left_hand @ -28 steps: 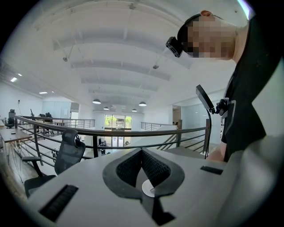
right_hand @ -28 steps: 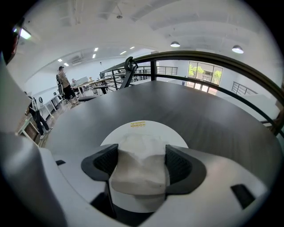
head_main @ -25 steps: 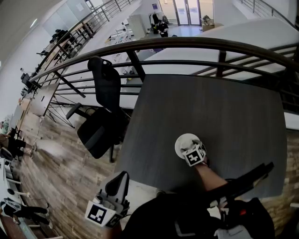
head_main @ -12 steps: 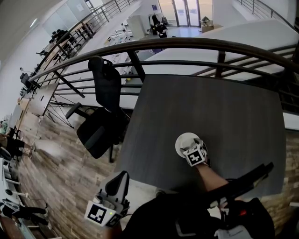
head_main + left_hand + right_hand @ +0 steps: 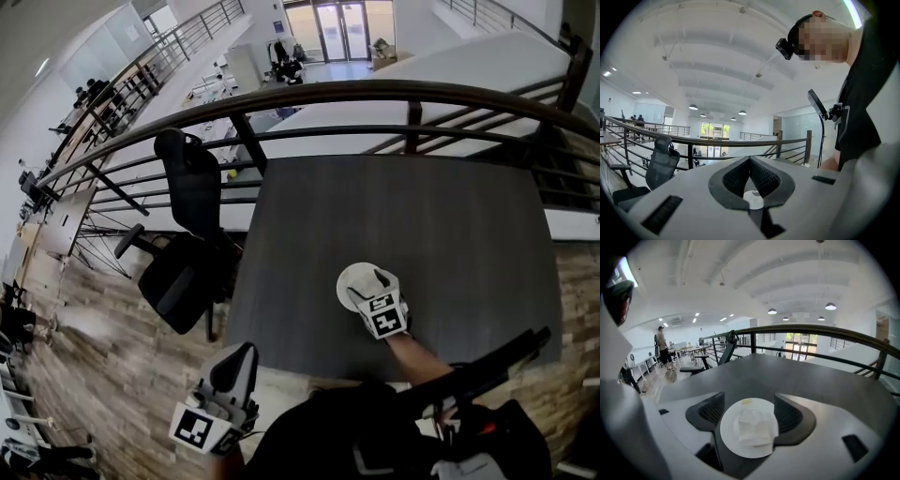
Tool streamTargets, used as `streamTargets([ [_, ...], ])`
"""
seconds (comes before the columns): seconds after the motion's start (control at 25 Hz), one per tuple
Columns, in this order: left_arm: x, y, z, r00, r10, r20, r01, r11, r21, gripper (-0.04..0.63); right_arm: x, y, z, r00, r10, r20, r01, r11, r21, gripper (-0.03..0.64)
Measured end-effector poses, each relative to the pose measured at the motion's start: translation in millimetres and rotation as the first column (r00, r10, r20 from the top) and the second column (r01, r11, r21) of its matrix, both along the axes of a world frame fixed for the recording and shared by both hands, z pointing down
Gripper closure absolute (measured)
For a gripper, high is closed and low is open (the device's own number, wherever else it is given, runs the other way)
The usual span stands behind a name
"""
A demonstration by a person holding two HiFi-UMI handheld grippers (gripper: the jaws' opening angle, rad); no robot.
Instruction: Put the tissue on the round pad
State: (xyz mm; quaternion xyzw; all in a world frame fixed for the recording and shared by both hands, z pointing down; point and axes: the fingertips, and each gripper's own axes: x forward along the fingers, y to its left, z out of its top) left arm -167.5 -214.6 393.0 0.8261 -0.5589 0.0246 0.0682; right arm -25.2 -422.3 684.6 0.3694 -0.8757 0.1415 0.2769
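Observation:
A white round pad [image 5: 730,428] lies on the dark grey table [image 5: 412,216] near its front edge. On it rests a crumpled white tissue [image 5: 756,426], also visible in the head view as the tissue [image 5: 379,278] on the pad [image 5: 354,281]. My right gripper [image 5: 751,414] hovers just over the pad. Its jaws stand wide on either side of the tissue and are closing slightly, with neither pad touching it. My left gripper [image 5: 240,358] hangs off the table's front left, over the wooden floor, and its jaws [image 5: 750,161] are shut with nothing in them.
A black office chair [image 5: 183,234] stands left of the table. A dark curved railing [image 5: 375,92] runs behind the table's far edge. The person's arm [image 5: 417,352] reaches in over the table's front edge. Further desks and people are far off below.
The right gripper has drawn back a little toward the person, uncovering more of the pad with the tissue on it. The head view has shifted slightly. The left gripper has stayed put.

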Motion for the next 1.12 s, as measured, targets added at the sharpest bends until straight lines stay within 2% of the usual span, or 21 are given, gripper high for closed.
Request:
streamTargets([
  [0.04, 0, 2, 0, 1.0, 0.015, -0.004, -0.015, 1.0, 0.003, 0.592, 0, 2, -11, 1.0, 0.005, 0.018, -0.005, 1.0, 0.031, 0.32],
  [0.08, 0, 3, 0, 1.0, 0.029, -0.008, -0.029, 1.0, 0.005, 0.592, -1, 5, -22, 0.999, 0.004, 0.031, -0.006, 0.998, 0.059, 0.347],
  [0.2, -5, 9, 3, 0.998, 0.062, -0.02, -0.062, 0.998, 0.009, 0.592, -5, 16, -47, 0.997, 0.009, 0.074, -0.016, 0.995, 0.099, 0.347],
  [0.6, -16, 31, 7, 0.989, 0.135, -0.053, -0.133, 0.99, 0.042, 0.592, -5, 48, -98, 0.982, 0.061, 0.178, -0.096, 0.976, 0.195, 0.575],
  [0.76, -17, 40, 11, 0.984, 0.166, -0.067, -0.163, 0.985, 0.049, 0.592, -3, 65, -108, 0.974, 0.074, 0.212, -0.113, 0.977, 0.18, 0.615],
  [1.12, -31, 52, 18, 0.966, 0.238, -0.1, -0.232, 0.97, 0.071, 0.592, -6, 99, -128, 0.964, 0.116, 0.241, -0.163, 0.969, 0.184, 0.615],
])
